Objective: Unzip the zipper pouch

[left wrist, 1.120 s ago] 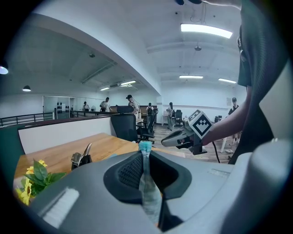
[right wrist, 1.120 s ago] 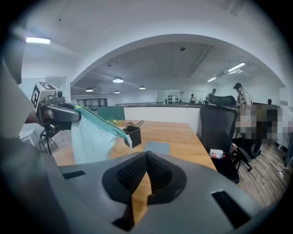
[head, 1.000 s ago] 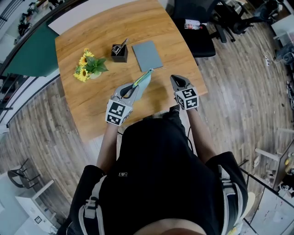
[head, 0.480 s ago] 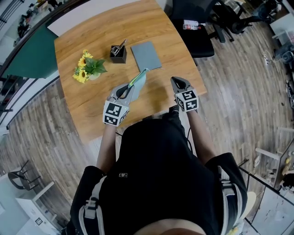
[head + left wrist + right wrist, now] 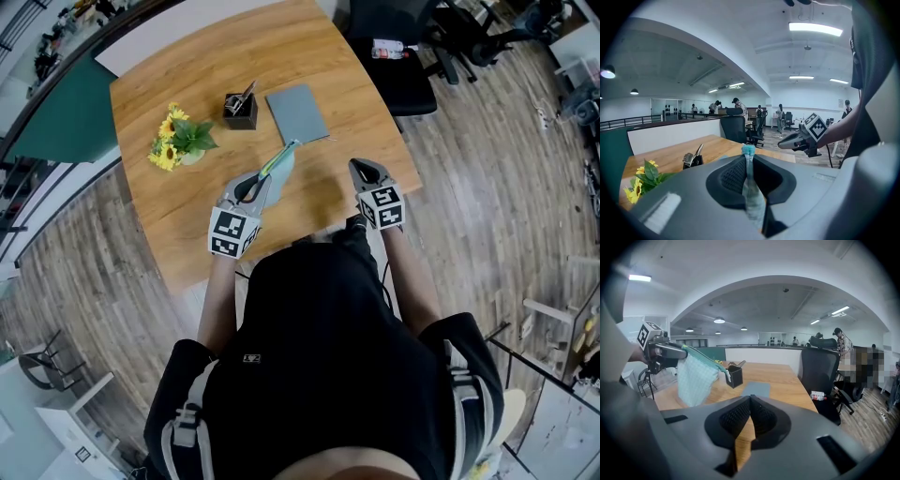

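Pinches pouch [image 5: 284,161] edge in left claw [image 5: 268,178], mid-frame above tabletop [image 5: 187,211]; holds right claw [image 5: 360,165] pressed together, empty, well apart toward right of centre.

A wooden table [image 5: 187,202] stands on a plank floor [image 5: 487,187]. On it, from left to right, sit a small bunch of sunflowers [image 5: 178,137], a black desk holder [image 5: 241,109] and a flat grey pad [image 5: 297,113]. A black office chair [image 5: 409,67] stands at the table's far right corner.
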A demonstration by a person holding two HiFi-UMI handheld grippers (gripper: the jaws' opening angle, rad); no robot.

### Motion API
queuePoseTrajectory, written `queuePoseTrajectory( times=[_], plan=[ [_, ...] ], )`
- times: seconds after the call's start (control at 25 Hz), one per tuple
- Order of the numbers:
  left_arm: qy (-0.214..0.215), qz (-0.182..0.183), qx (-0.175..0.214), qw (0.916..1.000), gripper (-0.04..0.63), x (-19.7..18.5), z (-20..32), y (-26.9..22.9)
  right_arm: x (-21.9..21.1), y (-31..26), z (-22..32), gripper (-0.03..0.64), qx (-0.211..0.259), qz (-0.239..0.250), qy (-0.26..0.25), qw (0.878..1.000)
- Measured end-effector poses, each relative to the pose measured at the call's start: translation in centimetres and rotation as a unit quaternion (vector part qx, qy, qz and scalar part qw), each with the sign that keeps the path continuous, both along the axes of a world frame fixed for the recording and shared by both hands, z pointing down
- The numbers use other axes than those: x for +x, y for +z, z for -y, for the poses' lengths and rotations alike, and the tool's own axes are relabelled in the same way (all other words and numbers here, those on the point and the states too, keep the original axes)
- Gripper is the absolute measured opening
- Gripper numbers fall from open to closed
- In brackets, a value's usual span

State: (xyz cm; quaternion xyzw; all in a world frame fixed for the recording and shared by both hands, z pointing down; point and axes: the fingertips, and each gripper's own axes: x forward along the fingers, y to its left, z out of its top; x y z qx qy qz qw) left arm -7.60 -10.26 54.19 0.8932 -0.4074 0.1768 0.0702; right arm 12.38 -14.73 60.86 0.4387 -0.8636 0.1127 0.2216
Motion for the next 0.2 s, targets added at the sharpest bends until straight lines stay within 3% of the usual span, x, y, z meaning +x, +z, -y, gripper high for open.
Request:
queuePoseTrajectory(
  times=[0.2],
  plan=[
    [-0.005,-0.004,0.001,1.0000,0.029,-0.10,-0.01,-0.13,0.18,0.02,-0.24,0.002,-0.002,-0.001,0.002,1.000]
  ],
)
